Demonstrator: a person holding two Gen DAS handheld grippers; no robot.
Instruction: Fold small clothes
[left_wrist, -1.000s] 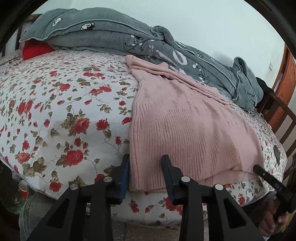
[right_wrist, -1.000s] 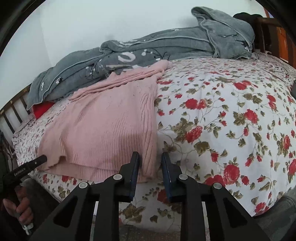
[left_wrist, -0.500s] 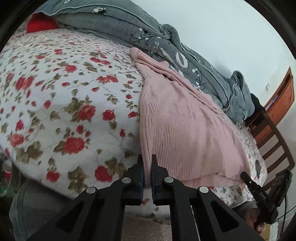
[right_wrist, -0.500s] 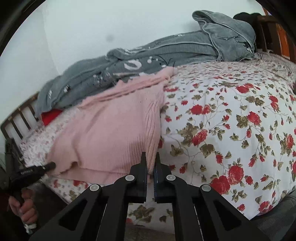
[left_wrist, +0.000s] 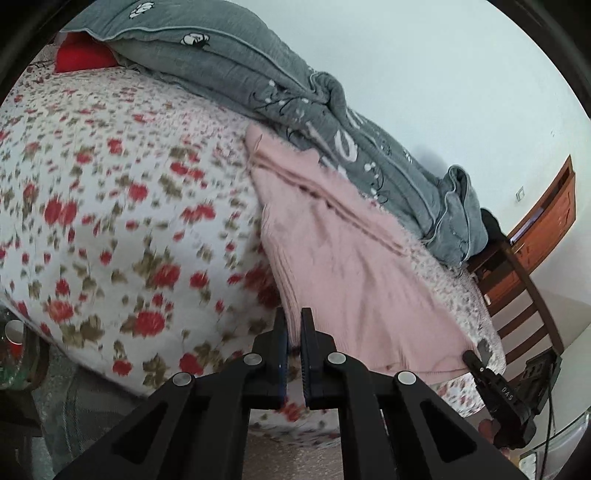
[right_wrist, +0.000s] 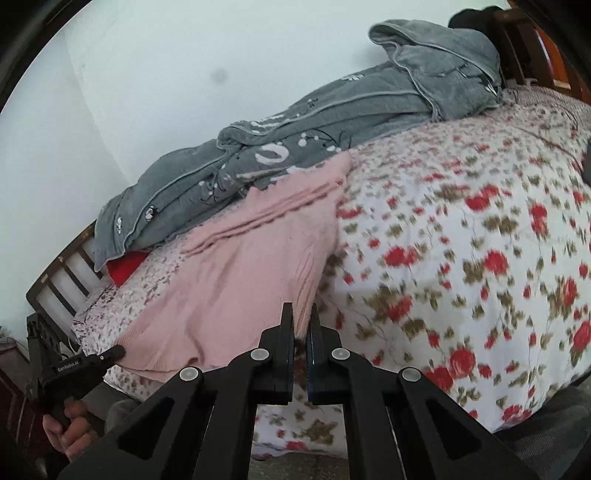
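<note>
A pink ribbed knit garment (left_wrist: 343, 266) (right_wrist: 251, 280) lies spread on a bed with a rose-print cover (left_wrist: 110, 221) (right_wrist: 461, 258). My left gripper (left_wrist: 293, 325) is shut on the garment's near left corner, and the hem rises off the bed there. My right gripper (right_wrist: 303, 317) is shut on the near right corner of the same hem. In the left wrist view the right gripper's tip (left_wrist: 471, 357) shows at the hem's far end. In the right wrist view the left gripper (right_wrist: 114, 352) shows likewise, with a hand (right_wrist: 70, 428) on its handle.
A grey quilt (left_wrist: 295, 107) (right_wrist: 332, 140) lies bunched along the wall side of the bed, touching the garment's far end. A red pillow (left_wrist: 81, 59) peeks from under it. A wooden chair (left_wrist: 517, 295) and a wooden door (left_wrist: 546, 225) stand past the bed's end.
Both grippers went from open around the near hem to shut on its corners. Since then both have risen, lifting the hem off the bed, and both views have tilted.
</note>
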